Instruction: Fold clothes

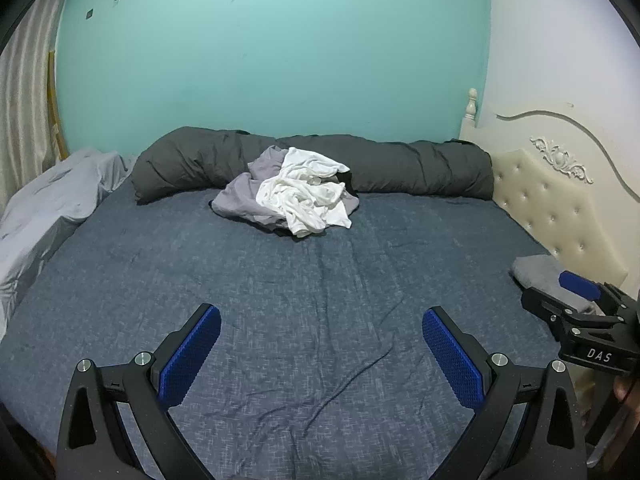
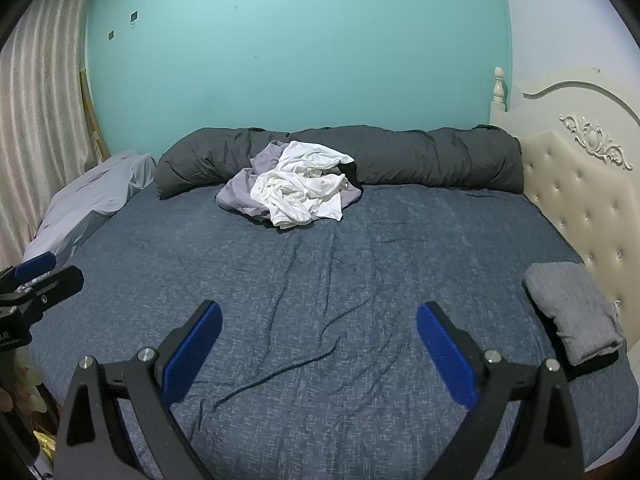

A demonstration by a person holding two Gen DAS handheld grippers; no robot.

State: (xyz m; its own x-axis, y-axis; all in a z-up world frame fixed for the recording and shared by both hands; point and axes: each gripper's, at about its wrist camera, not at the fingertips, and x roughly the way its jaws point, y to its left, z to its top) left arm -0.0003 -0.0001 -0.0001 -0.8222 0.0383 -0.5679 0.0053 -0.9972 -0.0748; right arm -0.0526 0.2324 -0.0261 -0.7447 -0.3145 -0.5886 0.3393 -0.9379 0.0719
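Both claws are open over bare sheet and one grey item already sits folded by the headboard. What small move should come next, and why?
Probably reach both claws forward toward the white garment, which lies crumpled on top of the light grey garment at the far side of the bed. The left claw and right claw are open, empty and well short of the pile, so neither can grasp yet.
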